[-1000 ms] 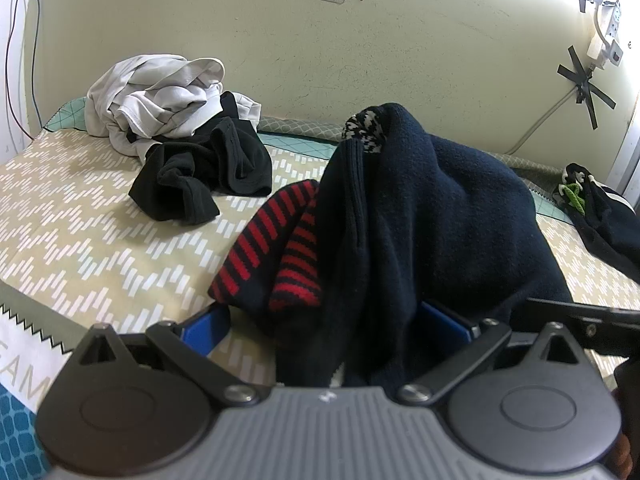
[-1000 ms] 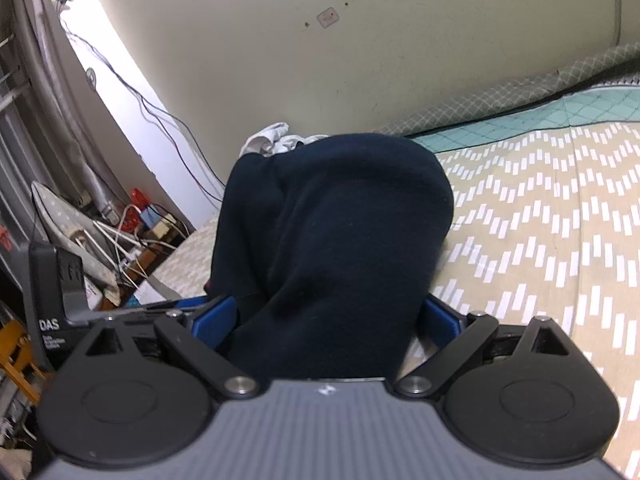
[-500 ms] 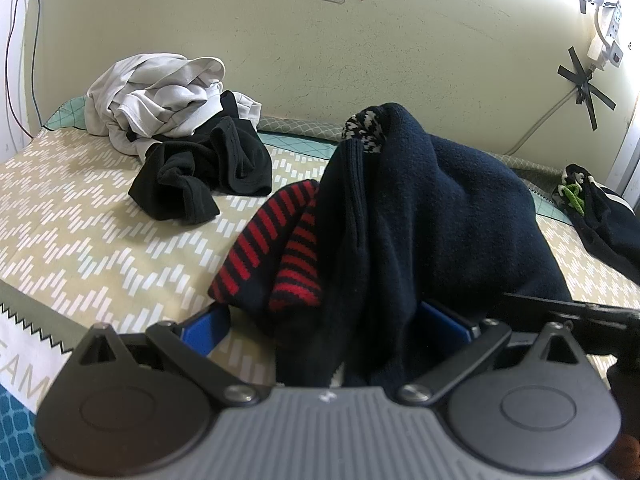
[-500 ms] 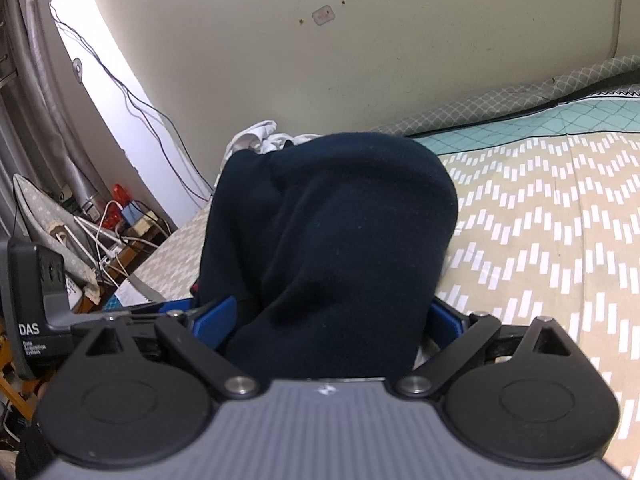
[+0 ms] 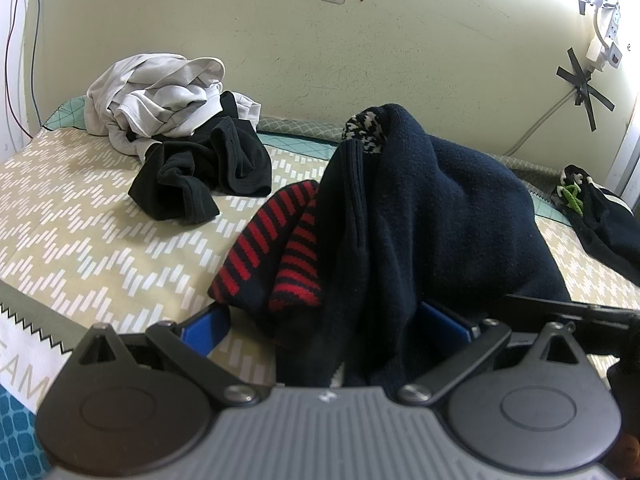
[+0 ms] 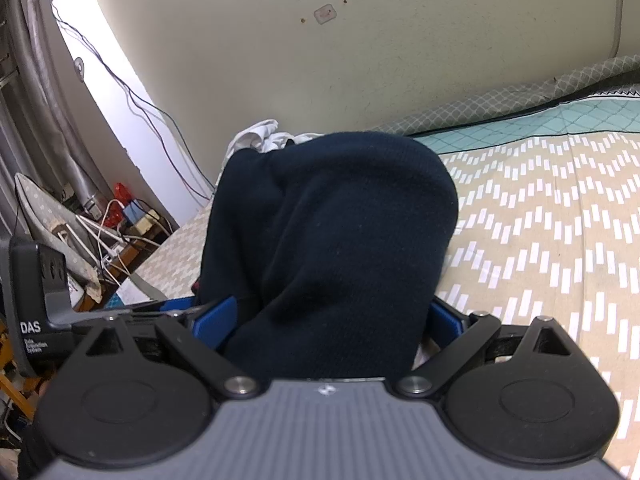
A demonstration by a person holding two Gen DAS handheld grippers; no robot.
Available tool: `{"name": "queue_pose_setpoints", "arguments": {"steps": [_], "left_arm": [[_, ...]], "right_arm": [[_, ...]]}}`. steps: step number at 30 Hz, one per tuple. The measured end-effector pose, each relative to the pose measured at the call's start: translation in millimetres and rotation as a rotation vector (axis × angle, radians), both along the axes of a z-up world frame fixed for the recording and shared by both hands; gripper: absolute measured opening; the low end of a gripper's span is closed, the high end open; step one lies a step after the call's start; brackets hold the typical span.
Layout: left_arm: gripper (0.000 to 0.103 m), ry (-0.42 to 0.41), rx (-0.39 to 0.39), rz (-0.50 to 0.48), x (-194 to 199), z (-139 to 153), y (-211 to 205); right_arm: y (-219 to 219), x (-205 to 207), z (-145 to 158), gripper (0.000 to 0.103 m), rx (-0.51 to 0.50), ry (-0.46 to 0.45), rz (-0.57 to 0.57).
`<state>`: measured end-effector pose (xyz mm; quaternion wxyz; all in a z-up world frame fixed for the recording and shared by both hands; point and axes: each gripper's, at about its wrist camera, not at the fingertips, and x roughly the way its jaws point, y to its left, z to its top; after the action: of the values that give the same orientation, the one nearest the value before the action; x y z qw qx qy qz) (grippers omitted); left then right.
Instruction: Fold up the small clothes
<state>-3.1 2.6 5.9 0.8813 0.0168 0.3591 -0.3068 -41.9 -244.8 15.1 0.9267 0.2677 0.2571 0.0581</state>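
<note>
- Left wrist view: my left gripper (image 5: pixel 324 320) has its jaws spread wide, with the navy knit garment (image 5: pixel 420 208) bunched between them. Blue pads (image 5: pixel 206 326) sit well apart and cloth hides the gap, so I cannot tell if it's actually pinched.
- Garment's red-and-navy striped part (image 5: pixel 276 252) hangs out at 9 o'clock of the bundle; a black-and-white patterned bit (image 5: pixel 364 130) peeks out at 12.
- Bundle sits over the chevron bedspread (image 5: pixel 80 232), near the front edge.
- Black garment (image 5: pixel 204 172) lies crumpled at 10 o'clock; grey-white clothes pile (image 5: pixel 156 96) is behind it, touching, against the wall (image 5: pixel 400 40).
- Another dark item with green trim (image 5: pixel 592 212) at 3 o'clock, apart from the bundle.
- Right wrist view: right gripper (image 6: pixel 326 318) is also spread wide, the same navy garment (image 6: pixel 332 224) mounded between the fingers and covering the tips. Grip state: cannot tell.
- Cables and clutter (image 6: pixel 120 220) off the bed at 9 o'clock.
</note>
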Motion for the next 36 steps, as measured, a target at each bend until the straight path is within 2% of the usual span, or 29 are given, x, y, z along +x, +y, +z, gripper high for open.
{"name": "queue_pose_setpoints", "arguments": {"steps": [8, 14, 16, 20, 22, 24, 27, 30, 33, 36], "left_arm": [[0.103, 0.000, 0.001, 0.001, 0.0, 0.2, 0.4], [0.103, 0.004, -0.007, -0.005, 1.0, 0.6, 0.8], [0.103, 0.007, -0.014, -0.009, 2.0, 1.0, 1.0], [0.102, 0.017, -0.036, -0.019, 3.6, 1.6, 1.9], [0.091, 0.023, -0.063, -0.036, 2.9, 2.6, 3.6], [0.084, 0.025, -0.081, -0.046, -1.8, 4.2, 2.5], [0.077, 0.001, -0.066, -0.029, -15.0, 9.6, -6.2], [0.069, 0.021, -0.100, -0.034, -24.4, 18.9, -16.2], [0.068, 0.066, -0.150, -0.065, -33.5, 26.7, -35.2], [0.068, 0.105, -0.166, -0.127, -46.7, 29.0, -70.0]], "right_arm": [[0.3, -2.2, -0.3, 0.091, 0.014, -0.007, -0.010], [6.8, 0.6, 3.2, 0.091, -0.040, 0.013, -0.004], [12.4, 1.3, 5.3, 0.080, -0.095, 0.026, -0.018], [12.2, -0.4, 7.8, 0.066, -0.074, 0.021, -0.026], [12.1, -4.9, 12.9, 0.051, -0.062, 0.006, -0.037], [16.8, -10.5, 19.6, 0.045, -0.093, -0.008, -0.046], [21.0, -18.7, 26.5, 0.041, -0.130, -0.022, -0.044], [14.1, -31.4, 30.1, 0.040, -0.121, -0.038, -0.061], [-0.1, -49.9, 36.6, 0.040, -0.119, -0.066, -0.093], [-17.4, -76.6, 45.5, 0.040, -0.155, -0.090, -0.145]]}}
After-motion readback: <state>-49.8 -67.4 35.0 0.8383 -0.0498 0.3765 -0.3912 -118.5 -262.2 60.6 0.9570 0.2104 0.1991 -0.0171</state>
